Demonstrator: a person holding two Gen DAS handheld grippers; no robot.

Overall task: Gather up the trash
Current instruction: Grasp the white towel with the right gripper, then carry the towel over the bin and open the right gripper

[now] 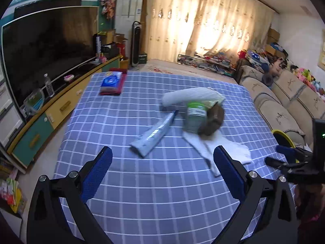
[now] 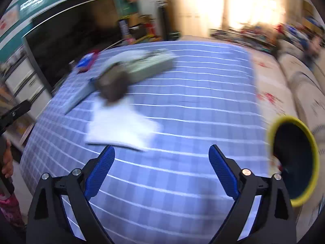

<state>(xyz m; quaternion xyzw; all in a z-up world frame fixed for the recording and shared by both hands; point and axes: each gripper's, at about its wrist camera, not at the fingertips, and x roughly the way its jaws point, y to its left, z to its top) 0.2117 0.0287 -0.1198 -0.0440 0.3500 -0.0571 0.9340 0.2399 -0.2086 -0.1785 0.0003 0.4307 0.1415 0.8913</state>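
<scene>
On the blue checked tablecloth point(image 1: 142, 193) lies a pile of trash: a flattened silver-blue tube point(image 1: 154, 133), a green-labelled jar point(image 1: 195, 116) on its side with a brown lid point(image 1: 212, 121), a white rolled towel point(image 1: 191, 96) behind it, and a white tissue point(image 1: 225, 150) in front. My left gripper point(image 1: 162, 158) is open, hovering just short of the tube and tissue. My right gripper point(image 2: 161, 155) is also open, close to the tissue point(image 2: 121, 128); that view is blurred. A yellow-rimmed bin point(image 2: 294, 160) sits at the table's right edge.
A blue tissue pack on a red cloth point(image 1: 112, 82) lies at the table's far left corner. A TV and cabinet point(image 1: 46, 46) stand along the left wall, a beige sofa point(image 1: 284, 101) on the right. A person's hand point(image 2: 7, 162) shows at the left.
</scene>
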